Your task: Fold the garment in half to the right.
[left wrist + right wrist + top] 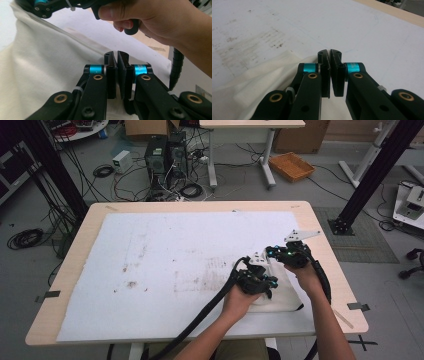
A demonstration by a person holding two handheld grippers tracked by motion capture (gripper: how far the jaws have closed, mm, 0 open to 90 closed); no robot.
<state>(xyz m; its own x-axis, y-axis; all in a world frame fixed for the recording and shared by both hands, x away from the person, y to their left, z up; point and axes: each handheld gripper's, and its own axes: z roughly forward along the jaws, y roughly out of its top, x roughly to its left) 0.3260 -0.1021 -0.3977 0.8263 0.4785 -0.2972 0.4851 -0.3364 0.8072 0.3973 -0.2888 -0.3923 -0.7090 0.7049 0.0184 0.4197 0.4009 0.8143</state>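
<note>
A: Start with the biggest thing.

B: A wooden table [325,227] with rounded corners, nearly covered by a matte white sheet [165,250] smudged with brownish marks near its middle. Beyond the table, the floor carries tangled cables, two dark computer towers [166,152] and a woven basket [291,166].

A: And on the sheet?

B: A cream cloth [282,295], soft and creased, lies at the sheet's near right corner. Both grippers sit over it.

A: How do the grippers stand?

B: The left gripper [117,58] has its jaws drawn almost together, a thin slit between the flat black pads, over the cloth; I cannot tell whether a fold is pinched there. The right gripper [329,55] looks the same, jaws close to touching at the cloth's far edge, where the cloth meets the sheet.

A: What does one view add?

B: The left gripper view shows the person's right hand [150,18] wrapped around the other gripper's handle, with its ribbed black cable; the high view shows a grey three-cornered plate [301,235] on that gripper.

A: Anything hidden?

B: From above, hands and grippers cover most of the cloth.
</note>
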